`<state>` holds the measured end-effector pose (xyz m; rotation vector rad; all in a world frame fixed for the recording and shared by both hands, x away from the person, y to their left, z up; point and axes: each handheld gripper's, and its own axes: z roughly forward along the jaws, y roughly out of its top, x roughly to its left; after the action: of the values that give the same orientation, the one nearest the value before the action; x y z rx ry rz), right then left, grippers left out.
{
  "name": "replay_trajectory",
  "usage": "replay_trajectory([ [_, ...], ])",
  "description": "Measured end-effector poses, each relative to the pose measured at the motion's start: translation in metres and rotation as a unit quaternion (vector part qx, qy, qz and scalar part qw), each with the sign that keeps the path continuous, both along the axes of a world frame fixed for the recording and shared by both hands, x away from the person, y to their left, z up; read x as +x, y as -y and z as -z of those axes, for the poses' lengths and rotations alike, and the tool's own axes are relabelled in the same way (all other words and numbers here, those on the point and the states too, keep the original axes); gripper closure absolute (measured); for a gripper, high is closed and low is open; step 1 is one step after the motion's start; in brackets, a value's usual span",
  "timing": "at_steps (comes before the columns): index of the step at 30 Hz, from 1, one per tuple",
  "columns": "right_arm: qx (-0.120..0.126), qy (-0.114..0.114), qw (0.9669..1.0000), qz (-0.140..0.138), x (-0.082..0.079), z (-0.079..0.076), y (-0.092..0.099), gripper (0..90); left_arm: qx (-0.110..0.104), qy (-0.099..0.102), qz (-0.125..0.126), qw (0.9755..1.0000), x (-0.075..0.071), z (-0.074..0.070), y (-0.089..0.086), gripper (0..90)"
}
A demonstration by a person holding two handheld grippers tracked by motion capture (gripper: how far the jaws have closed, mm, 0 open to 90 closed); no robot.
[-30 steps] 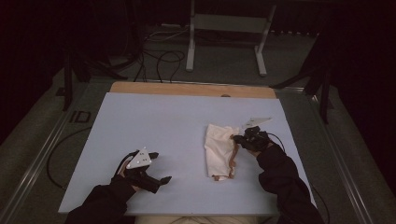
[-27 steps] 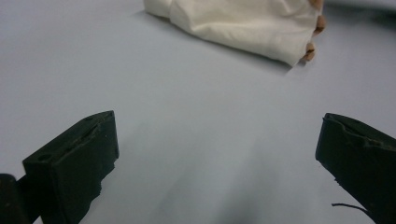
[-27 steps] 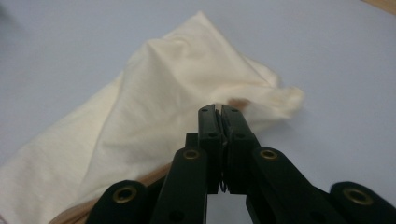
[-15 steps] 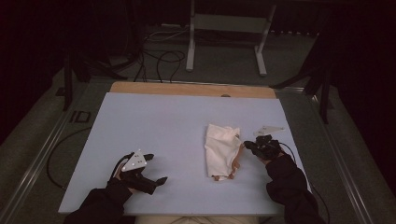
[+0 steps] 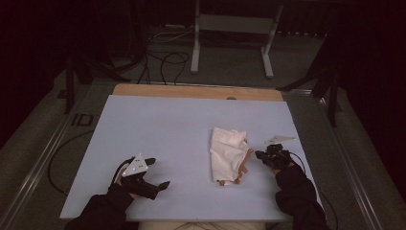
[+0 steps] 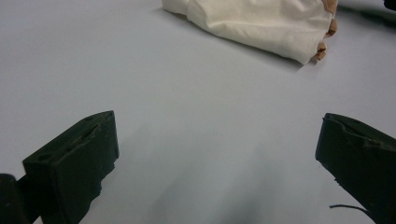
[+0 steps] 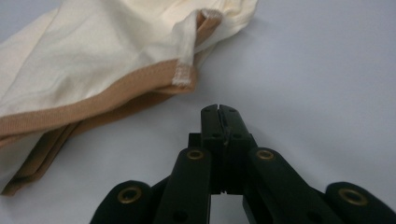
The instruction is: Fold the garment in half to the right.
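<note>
Right gripper (image 7: pixel 218 108) is sitting pinched together, empty, just short of the cream cloth (image 5: pixel 229 153) lying mid-table, so it is needing to spread before biting that tan hem (image 7: pixel 93 100) squarely.

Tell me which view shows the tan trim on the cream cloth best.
The right gripper view: the tan trim runs close and sharp along the cream cloth, stitching visible. The high view shows it as thin brown edging; the left gripper view catches small tan bits at the cloth's far edge.

The right tongs (image 7: pixel 219 109) are pressed fully closed (nothing between them), while the left tongs (image 6: pixel 219 154) gape wide.
</note>
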<state>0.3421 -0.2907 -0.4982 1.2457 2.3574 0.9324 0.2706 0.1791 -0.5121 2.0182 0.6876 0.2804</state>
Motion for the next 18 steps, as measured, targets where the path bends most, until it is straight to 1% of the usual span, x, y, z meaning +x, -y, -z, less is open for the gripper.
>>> replay_trajectory([
  [3, 0.017, 0.011, 0.9997, 0.011, 0.003, -0.01, 0.002, 76.8, 0.002, 0.002, 0.001, 1.0, -0.001, 0.0, 0.0, 0.5],
  [4, 0.018, 0.015, 0.9997, 0.011, 0.004, -0.015, 0.002, 75.8, 0.003, 0.003, 0.001, 1.0, -0.001, 0.0, 0.0, 0.4],
  [6, 0.02, 0.034, 0.9991, 0.017, 0.006, -0.026, 0.001, 70.9, 0.001, 0.002, 0.001, 1.0, 0.0, 0.0, 0.0, 0.5],
  [7, 0.026, 0.04, 0.9988, 0.014, 0.009, -0.032, -0.001, 67.5, 0.001, 0.003, 0.0, 1.0, 0.0, 0.0, 0.0, 0.5],
  [9, 0.032, 0.048, 0.9983, 0.013, 0.014, -0.041, -0.005, 64.7, -0.001, 0.003, 0.001, 1.0, 0.0, 0.0, -0.001, 0.4],
  [11, 0.037, 0.051, 0.998, 0.006, 0.024, -0.049, -0.014, 60.0, -0.001, 0.005, 0.001, 1.0, 0.0, 0.0, 0.0, 0.5],
  [14, 0.045, 0.044, 0.998, 0.0, 0.041, -0.049, -0.028, 55.9, 0.001, 0.007, 0.003, 1.0, 0.0, 0.0, 0.001, 0.5],
  [16, 0.046, 0.029, 0.9985, -0.002, 0.053, -0.044, -0.036, 52.3, 0.002, 0.009, 0.003, 1.0, 0.0, 0.001, 0.001, 0.5],
  [18, 0.041, 0.019, 0.999, 0.004, 0.064, -0.034, -0.042, 51.0, -0.001, 0.01, 0.003, 0.9999, 0.0, 0.001, 0.001, 0.5],
])
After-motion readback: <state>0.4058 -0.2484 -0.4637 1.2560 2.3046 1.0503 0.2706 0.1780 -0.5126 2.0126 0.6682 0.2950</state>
